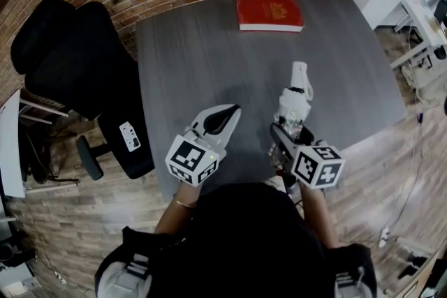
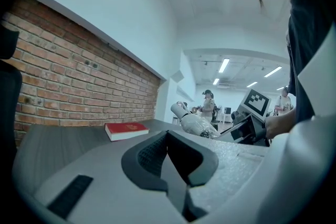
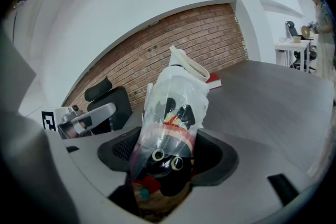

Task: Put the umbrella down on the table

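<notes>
Two grippers show in the head view, both over the near edge of the grey table (image 1: 209, 59). Our left gripper (image 1: 227, 112) has its jaws together with nothing between them. Our right gripper (image 1: 281, 130) clamps the folded umbrella (image 1: 297, 91), whose white end points toward a red book (image 1: 270, 13) at the far edge. A black chair (image 1: 70, 52) stands left of the table.

From the left gripper view, we see its dark pads meeting in a closed seam, with the umbrella off to the right, held by the other gripper.

From the right gripper view, we see the jaws pressed on the umbrella's clear plastic sleeve. The umbrella juts up and forward over the tabletop; we cannot tell whether it touches.
</notes>
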